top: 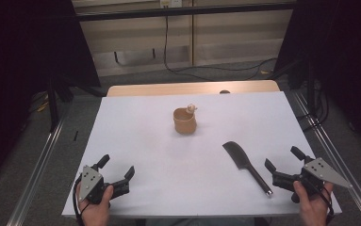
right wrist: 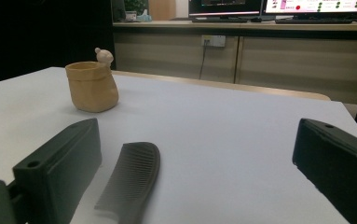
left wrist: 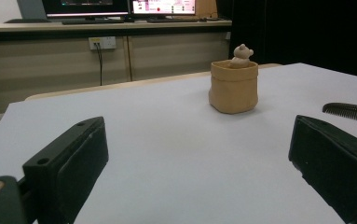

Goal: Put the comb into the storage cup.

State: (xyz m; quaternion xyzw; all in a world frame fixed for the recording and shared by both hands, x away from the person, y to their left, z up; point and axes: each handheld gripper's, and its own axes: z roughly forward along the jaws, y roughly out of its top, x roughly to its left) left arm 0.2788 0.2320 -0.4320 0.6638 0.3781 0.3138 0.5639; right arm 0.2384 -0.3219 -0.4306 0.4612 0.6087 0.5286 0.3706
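Note:
A tan pot (top: 184, 120) with a small bear figure on its rim stands upright near the middle of the white table top (top: 140, 136). A dark comb (top: 245, 165) lies flat to its right and nearer me, handle toward the front edge. My left gripper (top: 117, 167) rests open at the front left, nothing between its jaws. At the front right my right gripper (top: 284, 158) is open too, just right of the comb's handle. The pot (left wrist: 233, 86) stands ahead in the left gripper view, the comb's tip (left wrist: 349, 112) at right. In the right gripper view the comb (right wrist: 132, 179) lies by the left jaw, the pot (right wrist: 92, 85) beyond.
A wooden table edge (top: 192, 88) shows behind the white top. Metal rails (top: 36, 165) run along both sides, and cables (top: 216, 68) trail on the floor behind. A counter with monitors (left wrist: 120, 7) stands in the background.

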